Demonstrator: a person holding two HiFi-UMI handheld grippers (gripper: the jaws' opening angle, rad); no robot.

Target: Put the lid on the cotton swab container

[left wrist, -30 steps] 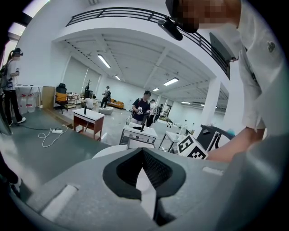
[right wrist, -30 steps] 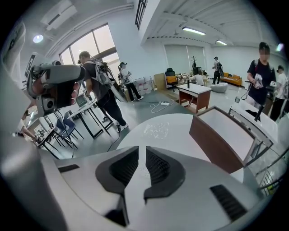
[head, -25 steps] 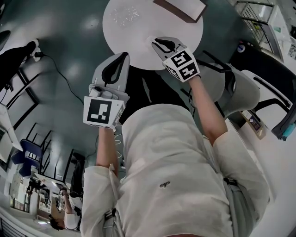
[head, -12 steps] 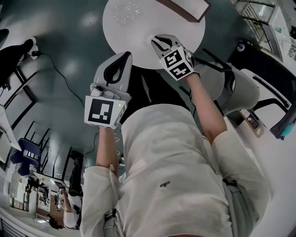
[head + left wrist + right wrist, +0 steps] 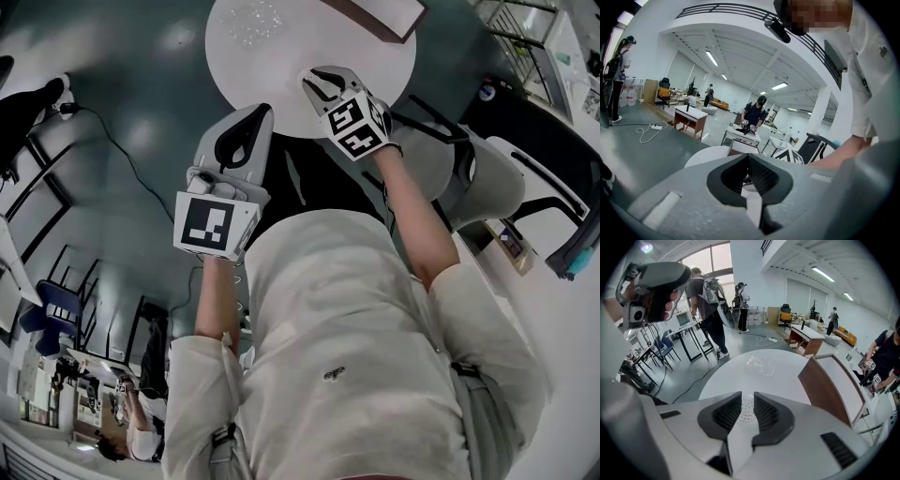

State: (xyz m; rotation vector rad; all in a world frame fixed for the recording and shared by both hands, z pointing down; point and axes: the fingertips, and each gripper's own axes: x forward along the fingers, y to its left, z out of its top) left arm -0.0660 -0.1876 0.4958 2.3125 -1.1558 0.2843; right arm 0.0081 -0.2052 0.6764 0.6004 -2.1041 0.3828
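Observation:
The cotton swab container is a small round white tub with its swab tips showing. It stands on the round white table near the near edge, between the jaws of my right gripper. Those jaws are opening, and a narrow gap shows on each side of the tub. In the head view the right gripper reaches over the table's near rim. The clear lid lies farther back on the table, seen again as the clear lid. My left gripper hangs just off the table's edge, shut and empty.
A brown-edged white board lies at the table's far right. A grey chair stands to the right of my arm. A cable runs over the floor at the left. People and desks stand in the room beyond.
Both grippers have shifted a little toward the table. The right one has turned slightly and now sits a bit farther over the rim.

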